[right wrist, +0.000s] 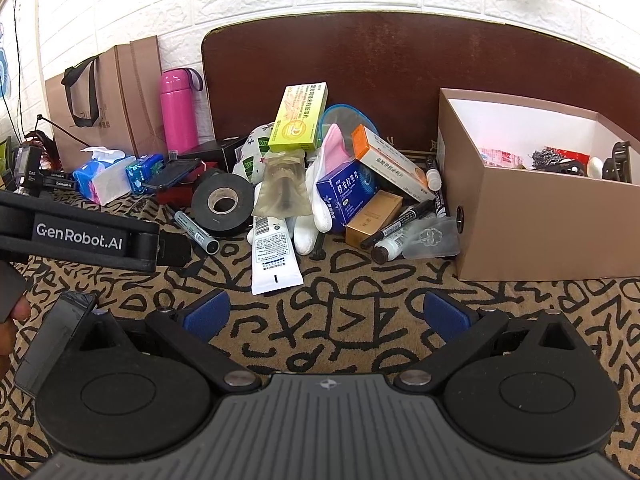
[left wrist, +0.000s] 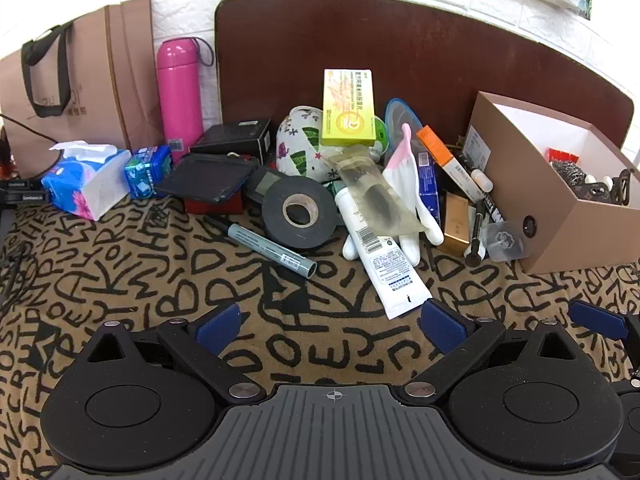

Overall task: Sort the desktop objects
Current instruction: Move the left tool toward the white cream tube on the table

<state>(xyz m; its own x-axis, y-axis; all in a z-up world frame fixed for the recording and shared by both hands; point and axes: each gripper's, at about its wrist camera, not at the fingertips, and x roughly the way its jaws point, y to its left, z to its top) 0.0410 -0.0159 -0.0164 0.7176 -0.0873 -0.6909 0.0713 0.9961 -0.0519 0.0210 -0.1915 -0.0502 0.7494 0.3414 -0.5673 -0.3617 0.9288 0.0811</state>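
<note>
A pile of desktop objects lies on the patterned cloth ahead of both grippers. It holds a white tube (left wrist: 384, 256) (right wrist: 274, 252), a black tape roll (left wrist: 299, 211) (right wrist: 222, 203), a grey marker (left wrist: 266, 246) (right wrist: 196, 232), a yellow-green box (left wrist: 348, 108) (right wrist: 299, 118), a white glove (left wrist: 408, 184), a blue box (right wrist: 348, 194) and a gold box (right wrist: 374, 214). My left gripper (left wrist: 332, 320) is open and empty, short of the tube's end. My right gripper (right wrist: 326, 312) is open and empty, just short of the tube. The left gripper's body (right wrist: 80, 236) shows at left in the right wrist view.
A brown open box (left wrist: 560, 216) (right wrist: 540, 220) with several items inside stands at right. A pink bottle (left wrist: 179, 96), a paper bag (left wrist: 76, 88), a tissue pack (left wrist: 86, 184) and a black case (left wrist: 208, 178) are at back left. A brown board (left wrist: 400, 52) leans on the wall.
</note>
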